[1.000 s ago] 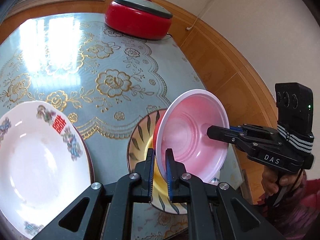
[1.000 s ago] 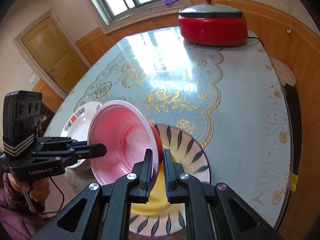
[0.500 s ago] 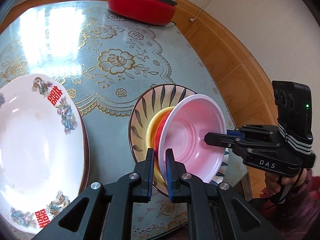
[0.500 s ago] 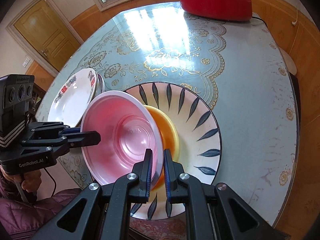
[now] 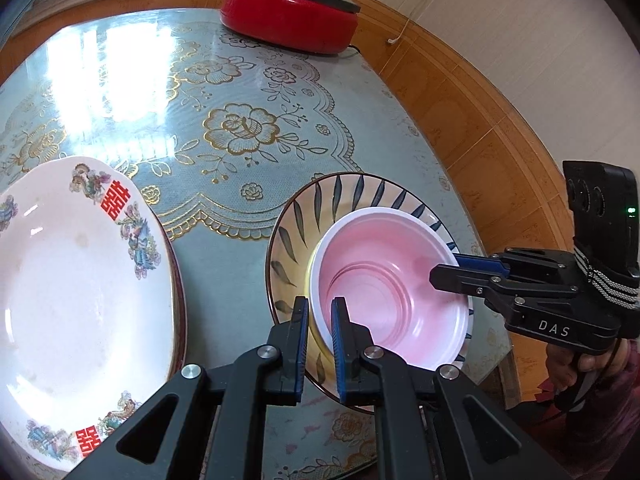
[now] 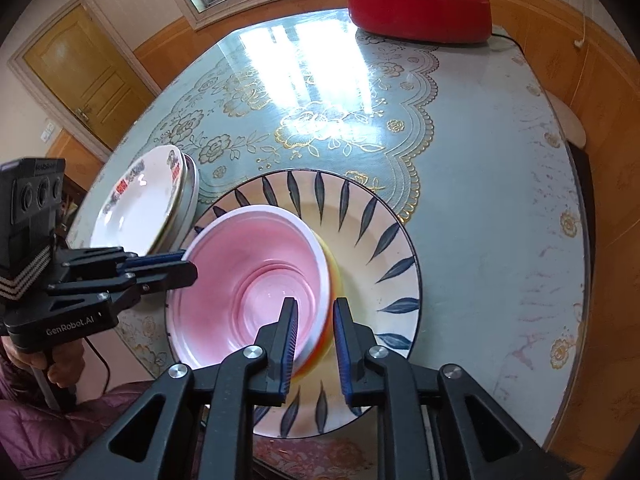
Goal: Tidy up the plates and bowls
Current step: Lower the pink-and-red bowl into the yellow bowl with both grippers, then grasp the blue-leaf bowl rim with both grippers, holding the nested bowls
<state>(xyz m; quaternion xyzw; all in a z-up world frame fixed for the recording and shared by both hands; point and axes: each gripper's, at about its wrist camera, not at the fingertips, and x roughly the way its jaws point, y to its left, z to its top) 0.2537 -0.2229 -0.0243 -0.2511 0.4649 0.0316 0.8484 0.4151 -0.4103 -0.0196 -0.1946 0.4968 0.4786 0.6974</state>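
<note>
left wrist view: thin pink plastic bowl (image 5: 384, 300) sits nested on a yellow bowl in the leaf-pattern plate (image 5: 320, 208), near right. left gripper (image 5: 320, 312) pinches its near rim; right gripper (image 6: 314, 320) is opening around the rim. looks light, flexy and slippery, so rim grips seem best.

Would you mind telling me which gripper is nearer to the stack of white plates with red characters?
Left. The left gripper clamps the pink bowl on the rim side facing the white plates; the right gripper, jaws opening around the bowl's opposite rim, sits farther away.
</note>
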